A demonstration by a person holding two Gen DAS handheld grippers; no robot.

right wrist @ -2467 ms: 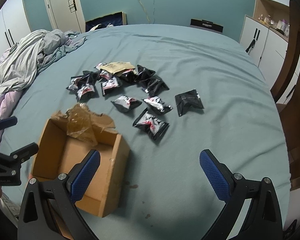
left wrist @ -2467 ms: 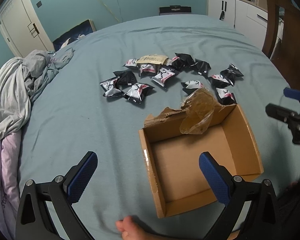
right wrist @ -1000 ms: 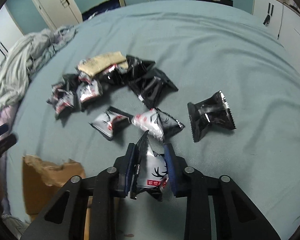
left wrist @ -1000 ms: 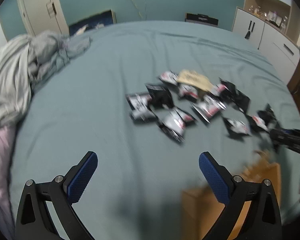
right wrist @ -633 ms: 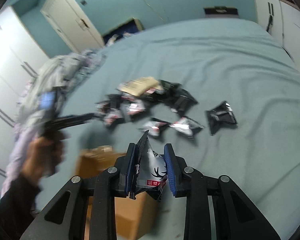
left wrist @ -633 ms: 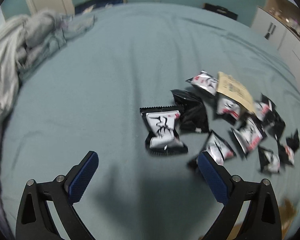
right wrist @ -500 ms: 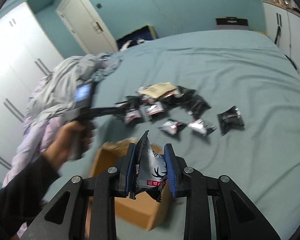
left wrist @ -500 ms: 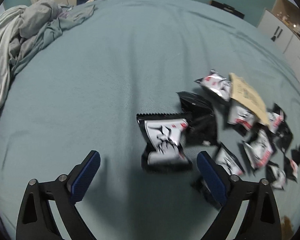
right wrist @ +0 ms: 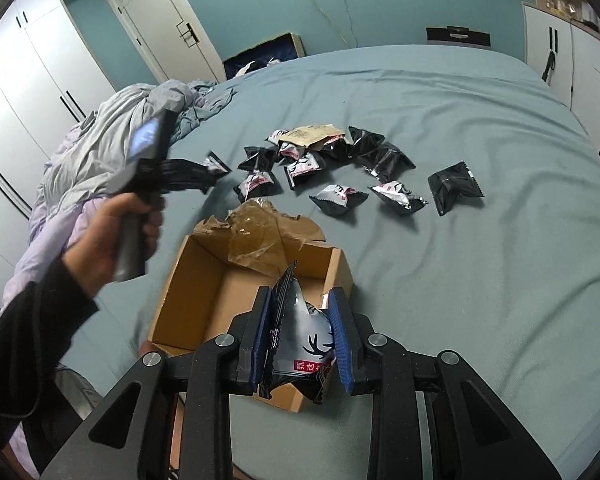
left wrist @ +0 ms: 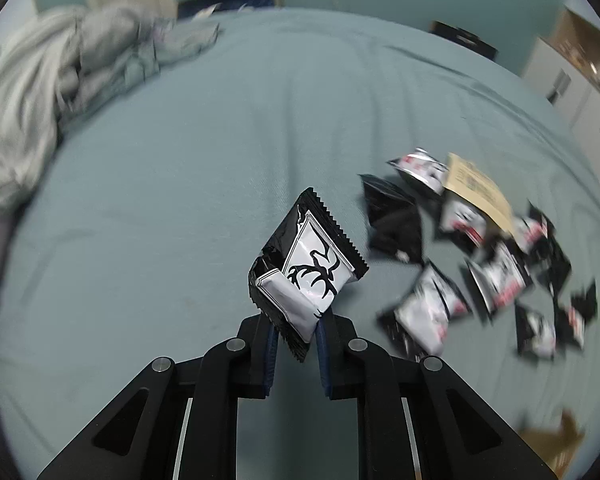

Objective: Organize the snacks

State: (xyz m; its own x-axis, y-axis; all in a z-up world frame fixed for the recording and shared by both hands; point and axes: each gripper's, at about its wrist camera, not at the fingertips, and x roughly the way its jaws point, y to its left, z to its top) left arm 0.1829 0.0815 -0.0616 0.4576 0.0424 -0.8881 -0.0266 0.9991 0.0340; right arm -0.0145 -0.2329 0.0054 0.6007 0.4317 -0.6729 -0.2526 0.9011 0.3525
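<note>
The left gripper (left wrist: 296,330), which a second ago stood wide open above the blue-grey bedsheet (left wrist: 180,200), has now closed its jaws on a black-and-white foil snack packet with an antler print (left wrist: 306,272); the packet's lower corner is pinched between the blue pads and the rest juts up and forward past the fingertips. So both grippers now carry a snack. The right gripper (right wrist: 300,336) stays clamped on a second black-and-white antler-print packet (right wrist: 300,344), now held just above the open brown cardboard box (right wrist: 192,280), whose empty floor lies directly beyond and below its fingers. The other scattered foil packets (right wrist: 340,168) lie on the sheet well beyond the box.
</note>
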